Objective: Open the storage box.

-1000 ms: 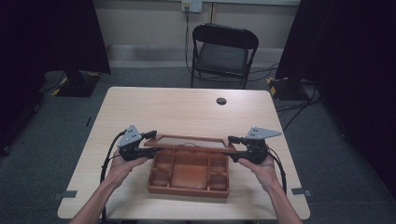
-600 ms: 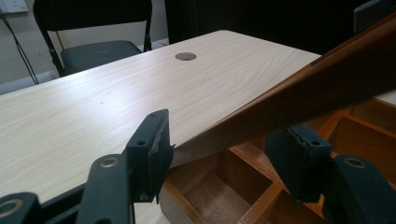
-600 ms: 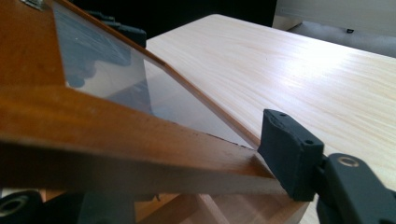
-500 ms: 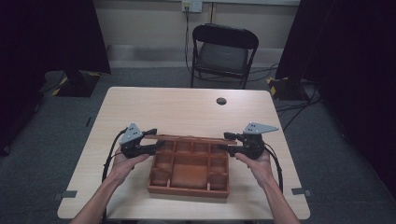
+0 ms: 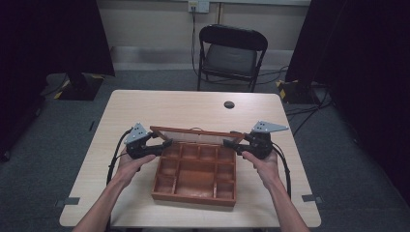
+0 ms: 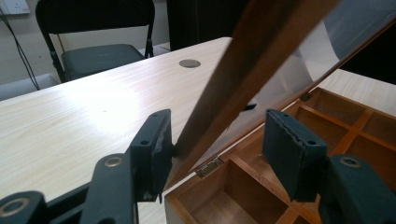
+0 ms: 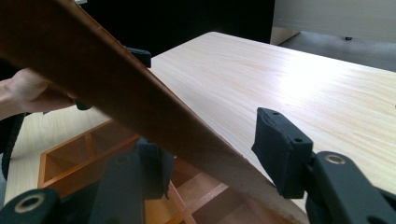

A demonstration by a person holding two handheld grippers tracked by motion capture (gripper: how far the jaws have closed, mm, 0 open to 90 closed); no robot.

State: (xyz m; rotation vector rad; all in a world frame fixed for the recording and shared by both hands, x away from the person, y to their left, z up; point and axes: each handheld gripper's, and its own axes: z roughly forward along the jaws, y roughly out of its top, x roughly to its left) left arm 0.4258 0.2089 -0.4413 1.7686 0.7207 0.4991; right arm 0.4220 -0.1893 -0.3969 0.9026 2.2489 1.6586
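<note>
Wooden box [image 5: 196, 176] is sitting on the near half of the table [image 5: 169, 108], directly in front of the person, with its divided compartments exposed. Its hinged lid [image 5: 193, 132] is standing partly raised along the far edge, tilted rather than upright. One hand-held gripper is working at each end, so the lid is being steadied evenly and is not twisting on its hinges. The left hand-held gripper [image 6: 212, 149] is straddling the left lid rail: one pad is touching the wood, the other is standing clear, so no grip is made. The right hand-held gripper [image 7: 210, 158] has just been closing, with the right rail between its jaws (the far pad is apart from the wood). Beyond the table, a folding chair [image 5: 232, 50] is standing against the wall.
</note>
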